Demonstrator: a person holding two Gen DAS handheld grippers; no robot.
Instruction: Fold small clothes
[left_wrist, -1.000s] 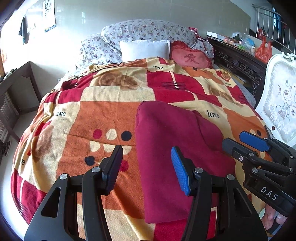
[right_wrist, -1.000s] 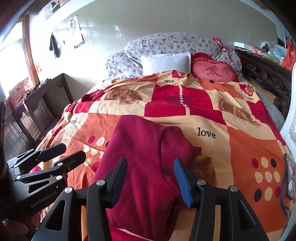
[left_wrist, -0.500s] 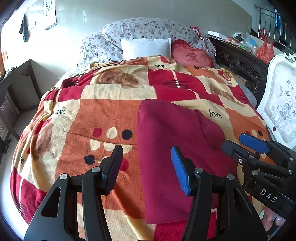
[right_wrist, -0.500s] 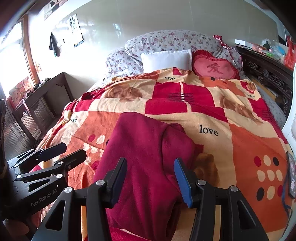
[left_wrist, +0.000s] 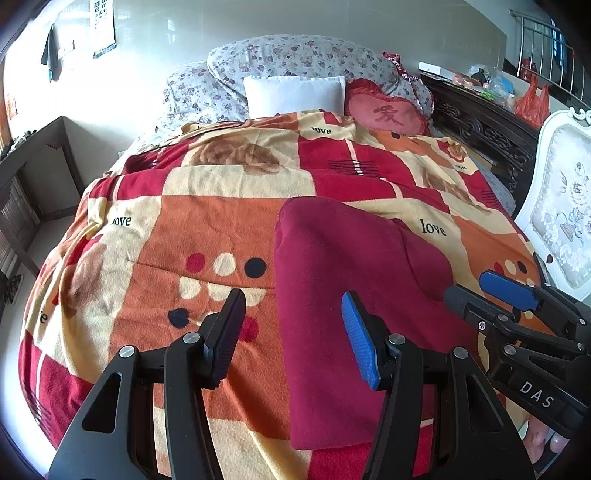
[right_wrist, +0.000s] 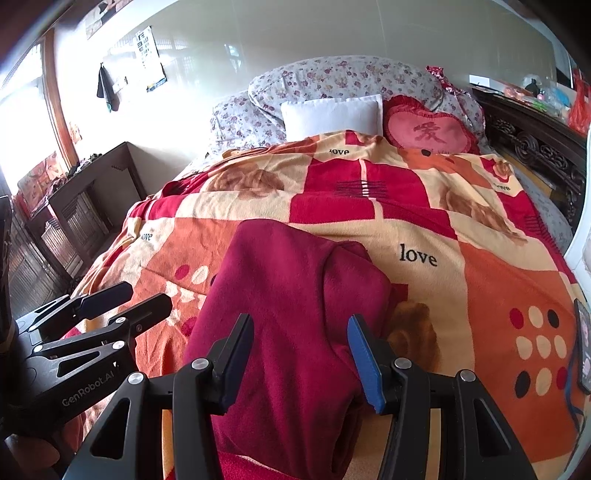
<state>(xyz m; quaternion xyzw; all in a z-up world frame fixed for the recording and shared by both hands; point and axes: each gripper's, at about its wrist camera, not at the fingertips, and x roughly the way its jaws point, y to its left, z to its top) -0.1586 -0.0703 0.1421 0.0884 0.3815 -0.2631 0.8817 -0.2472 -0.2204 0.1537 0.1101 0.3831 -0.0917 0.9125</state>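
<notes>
We see the dark red garment (left_wrist: 354, 280) lying folded lengthwise on the patterned blanket (left_wrist: 207, 221) near the foot of the bed, its right side doubled over. Our left tool (left_wrist: 291, 332) hangs above the garment's left edge and our right tool (right_wrist: 301, 349) above its middle, both with fingers apart and gripping nothing. Beyond the blanket lie a white pillow (left_wrist: 295, 94) and a heart-shaped cushion (left_wrist: 388, 114).

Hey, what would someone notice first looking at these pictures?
The dark red garment lies folded on a loud red, orange and cream blanket printed with "love". Both open grippers, left and right, hover over its near end, holding nothing. At the bed's head, a white pillow sits beside a red heart cushion.
</notes>
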